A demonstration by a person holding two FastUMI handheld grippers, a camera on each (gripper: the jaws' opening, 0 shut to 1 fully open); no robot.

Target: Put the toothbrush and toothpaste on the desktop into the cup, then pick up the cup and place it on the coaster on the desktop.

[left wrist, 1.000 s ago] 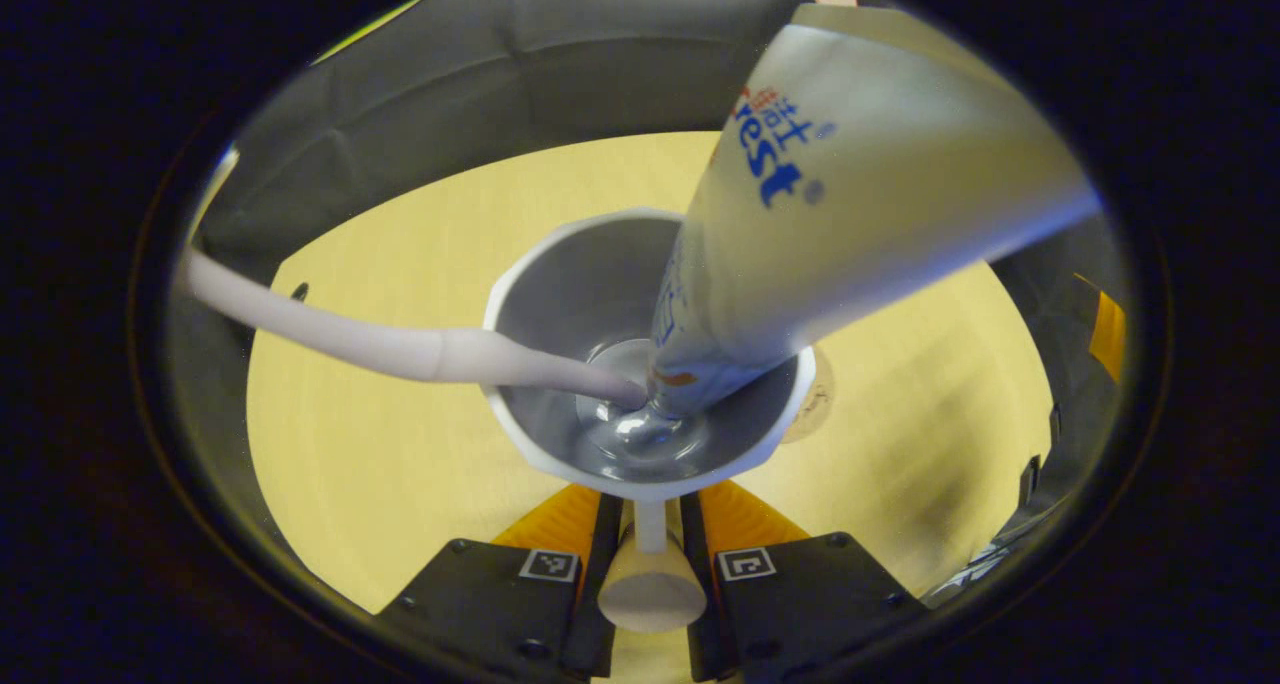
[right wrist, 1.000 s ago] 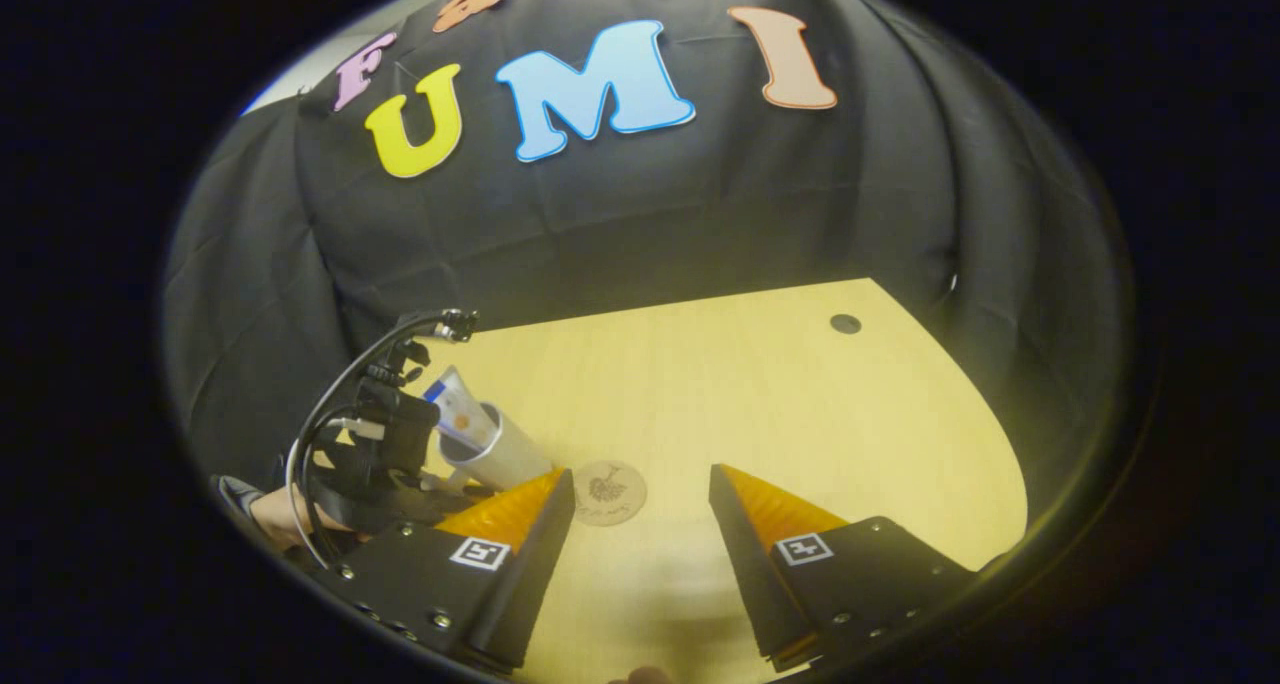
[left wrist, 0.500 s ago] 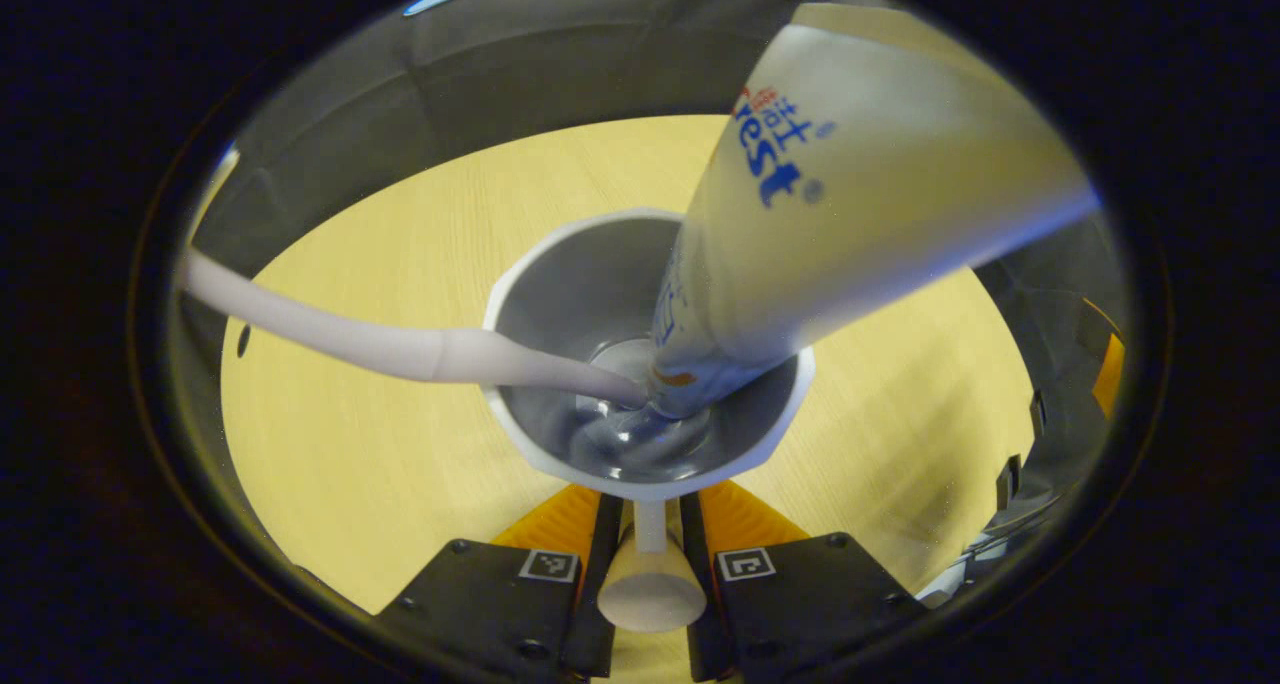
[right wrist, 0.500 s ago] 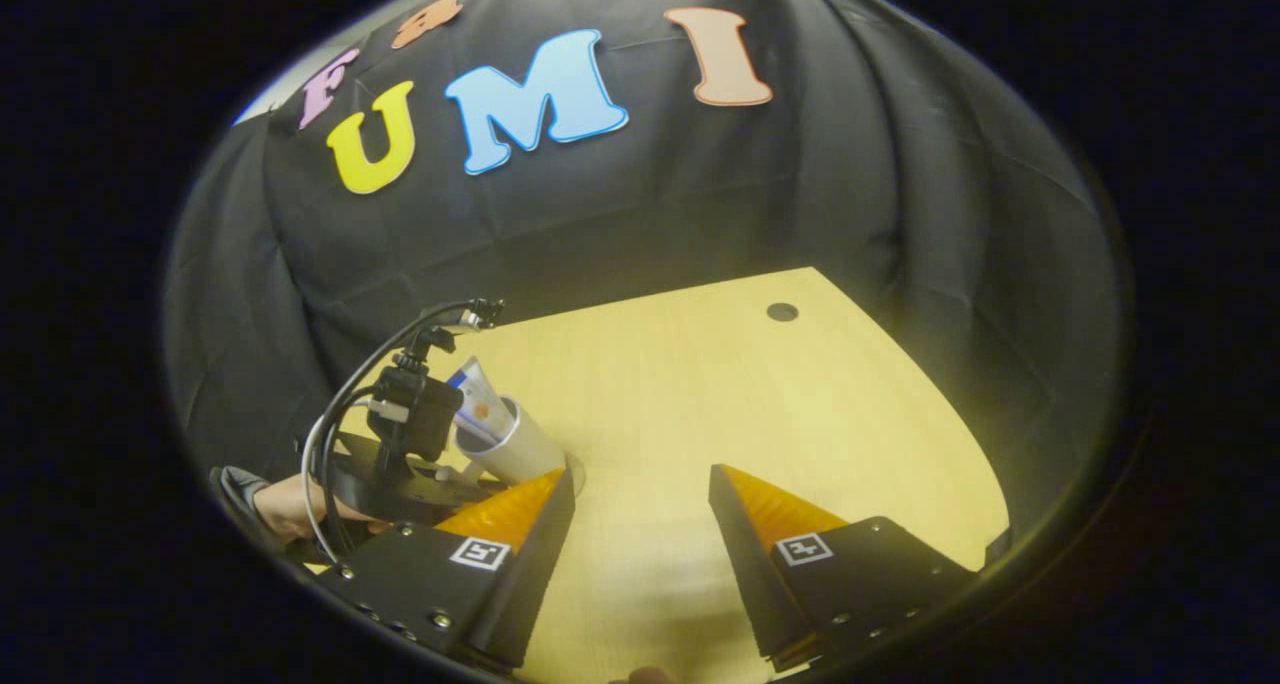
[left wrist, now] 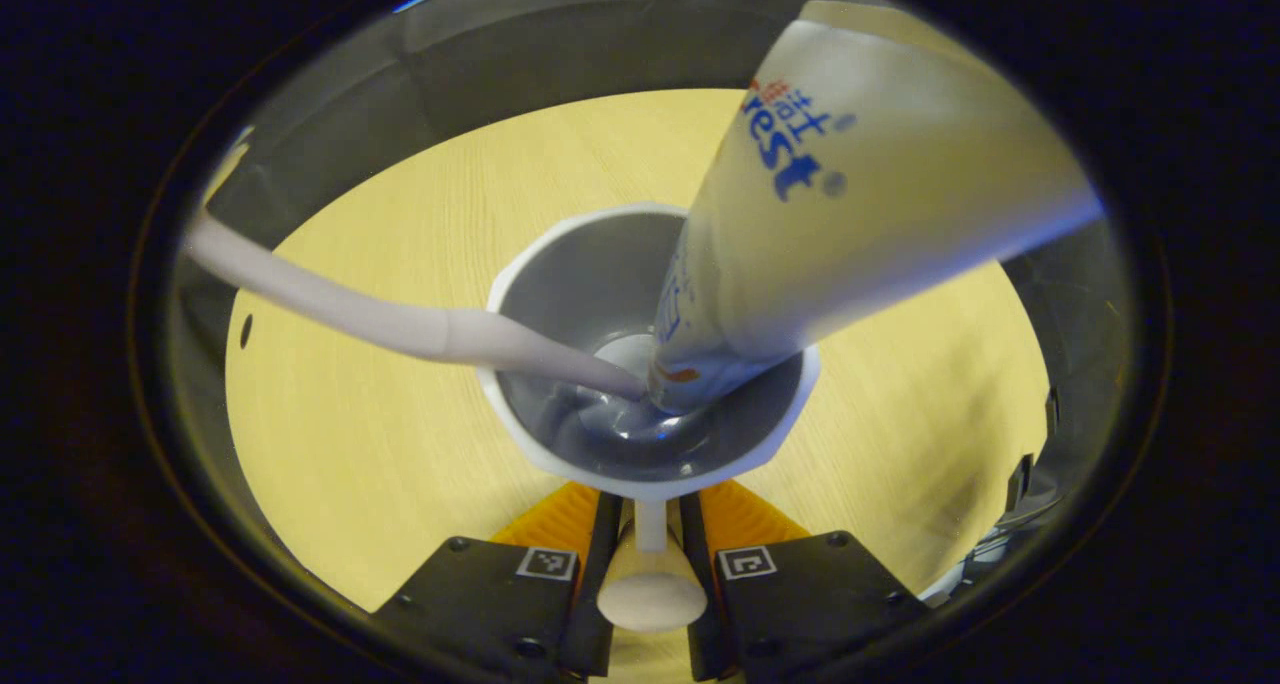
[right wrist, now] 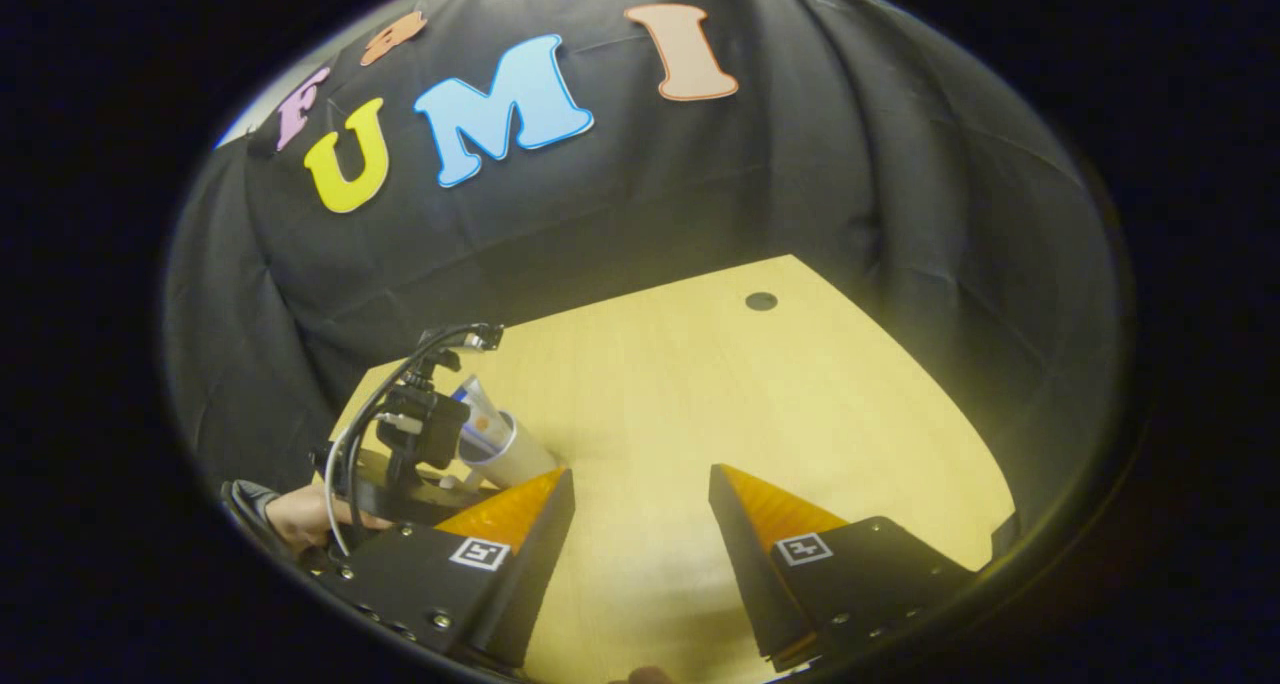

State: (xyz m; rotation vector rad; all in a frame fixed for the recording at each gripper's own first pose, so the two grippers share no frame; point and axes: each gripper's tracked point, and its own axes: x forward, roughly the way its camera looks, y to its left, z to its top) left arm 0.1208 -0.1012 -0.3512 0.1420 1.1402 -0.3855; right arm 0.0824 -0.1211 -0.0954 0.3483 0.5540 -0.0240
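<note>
Your left gripper (left wrist: pixel 650 524) is clamped tight on the cup's handle (left wrist: pixel 650 584), both fingers pressing it. The cup (left wrist: pixel 560 444) sits right in front of the fingers over the desk (left wrist: pixel 380 464), with the toothpaste (left wrist: pixel 850 214) and toothbrush (left wrist: pixel 400 324) leaning out of it. Your right gripper (right wrist: pixel 640 514) is spread wide, holding nothing, above bare desk. You can see the cup to its left, beside the other gripper and a hand (right wrist: pixel 295 514).

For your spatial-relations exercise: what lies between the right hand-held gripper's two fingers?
In the right gripper view, the right hand-held gripper stands open, and only bare desktop lies between its fingers; the cup sits off to the side.
</note>
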